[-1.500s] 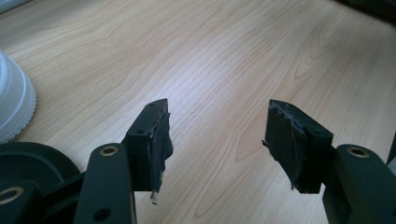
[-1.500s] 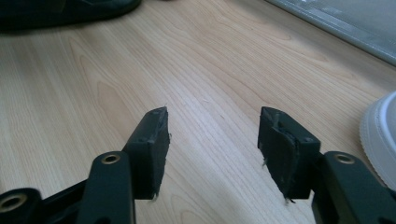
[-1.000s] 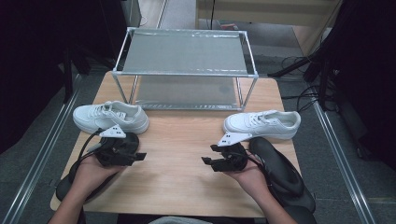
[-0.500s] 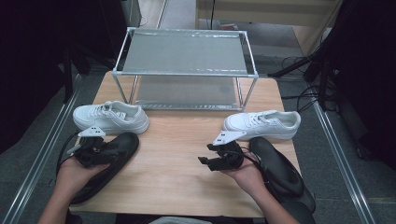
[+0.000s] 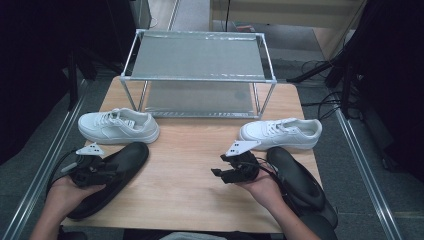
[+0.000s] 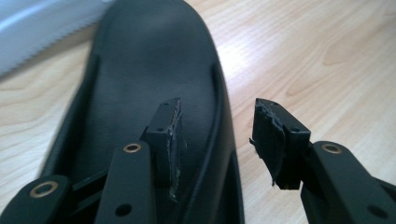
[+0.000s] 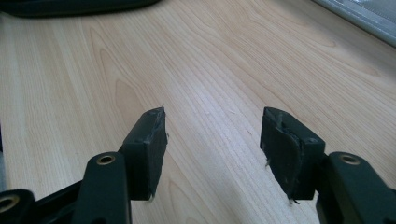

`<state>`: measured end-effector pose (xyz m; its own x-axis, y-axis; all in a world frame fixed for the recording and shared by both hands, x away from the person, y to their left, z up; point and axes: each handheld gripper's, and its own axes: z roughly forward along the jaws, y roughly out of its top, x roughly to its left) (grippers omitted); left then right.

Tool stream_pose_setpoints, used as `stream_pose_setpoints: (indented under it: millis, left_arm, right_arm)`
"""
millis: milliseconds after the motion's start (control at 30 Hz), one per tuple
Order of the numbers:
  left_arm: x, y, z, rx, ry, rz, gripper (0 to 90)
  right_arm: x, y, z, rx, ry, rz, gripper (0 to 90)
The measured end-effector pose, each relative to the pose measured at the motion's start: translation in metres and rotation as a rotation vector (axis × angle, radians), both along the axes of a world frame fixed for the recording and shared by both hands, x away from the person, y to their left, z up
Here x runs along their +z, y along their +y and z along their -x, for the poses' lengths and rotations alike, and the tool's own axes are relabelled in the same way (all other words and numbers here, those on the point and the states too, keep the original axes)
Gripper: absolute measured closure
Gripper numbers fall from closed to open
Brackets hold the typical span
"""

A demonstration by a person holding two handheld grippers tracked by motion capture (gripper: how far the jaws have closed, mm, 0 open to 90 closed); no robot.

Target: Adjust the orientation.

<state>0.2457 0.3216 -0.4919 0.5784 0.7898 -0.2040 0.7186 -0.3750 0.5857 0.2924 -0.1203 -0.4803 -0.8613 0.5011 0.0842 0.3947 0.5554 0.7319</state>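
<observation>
**Closing on the black shoe's rim**

High view: lying at the near left of the table [image 5: 185, 190], the black shoe [image 5: 131, 154], toe pointing far-right. Hovering over its heel end, the left gripper [image 5: 111, 170]. Waiting mid-table, clear of everything, the right gripper [image 5: 218, 168], with the other black shoe [image 5: 295, 177] just right of it. Standing beyond, two white shoes [image 5: 120, 127] [image 5: 280, 134] and the rack [image 5: 197, 55].

Left gripper view: straddling the shoe's [image 6: 154, 60] right rim, the left gripper [image 6: 217, 122], jaws having just been closing, one pad [image 6: 170, 130] inside the opening, the other outside, neither yet pressing. Probably handling light, with a smooth, slightly slick upper and a wall soft enough to fold; pinching low on the rim near the heel looking safest.

Right gripper view: gaping wide, the right gripper [image 7: 212, 135], grasping nothing, above bare wood. Revealing here what the high view is blurring: the gap at each pad.
</observation>
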Motion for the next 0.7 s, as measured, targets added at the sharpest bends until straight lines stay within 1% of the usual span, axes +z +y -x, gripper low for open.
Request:
stream_pose_setpoints:
  millis: [33,100,133,200,233,267,333,367,467,533,633,667,700]
  left_arm:
    - [-0.0015,-0.001,0.0001,-0.003,0.005,-0.007,53.0]
    - [-0.0044,-0.0027,-0.0003,-0.014,0.003,-0.037,53.7]
    - [-0.0055,-0.0031,-0.0006,-0.017,-0.001,-0.048,53.8]
    - [-0.008,-0.003,-0.0013,-0.006,-0.005,-0.054,54.0]
    - [-0.0094,-0.0029,-0.0017,-0.009,0.002,-0.058,56.1]
    - [-0.01,-0.003,-0.0018,-0.009,-0.001,-0.062,56.6]
    - [-0.0101,-0.0024,-0.0028,-0.007,0.003,-0.059,57.3]
    - [-0.0103,-0.002,-0.0031,-0.01,0.004,-0.051,58.0]
    - [-0.0106,-0.0004,-0.0034,-0.027,0.009,-0.042,60.8]
    - [-0.0109,0.0007,-0.0039,-0.044,0.013,-0.03,64.1]
    - [-0.0102,0.0011,-0.0058,-0.058,0.035,-0.018,69.8]
    - [-0.0099,0.0003,-0.0058,-0.066,0.037,-0.016,72.5]
    - [-0.0092,-0.0007,-0.0056,-0.074,0.034,-0.025,73.9]
  right_arm:
    - [-0.0001,0.0001,0.0,0.0,0.001,0.001,42.3]
    - [-0.0003,0.0004,0.0,0.0,0.0,0.002,42.3]
    - [0.0001,0.0003,0.0002,-0.001,-0.009,0.002,42.3]
    - [0.0017,-0.0002,0.001,-0.005,-0.02,-0.007,42.4]
    - [0.0023,-0.0006,0.0009,-0.005,-0.03,-0.012,42.5]
    - [0.0027,-0.001,0.001,-0.006,-0.032,-0.014,42.5]
    - [0.0027,-0.0013,0.0009,-0.008,-0.031,-0.013,42.5]
    - [0.0026,-0.0012,0.0007,-0.008,-0.029,-0.012,42.5]
    - [0.0018,-0.0006,0.0006,-0.009,-0.023,-0.005,42.5]
    - [0.0015,-0.0001,0.0007,-0.007,-0.021,-0.002,42.4]
    - [0.001,0.0004,0.0006,-0.004,-0.022,0.0,42.3]
    - [0.0009,0.0004,0.0006,-0.003,-0.022,0.001,42.3]
    - [0.0009,0.0004,0.0006,-0.003,-0.021,0.001,42.3]
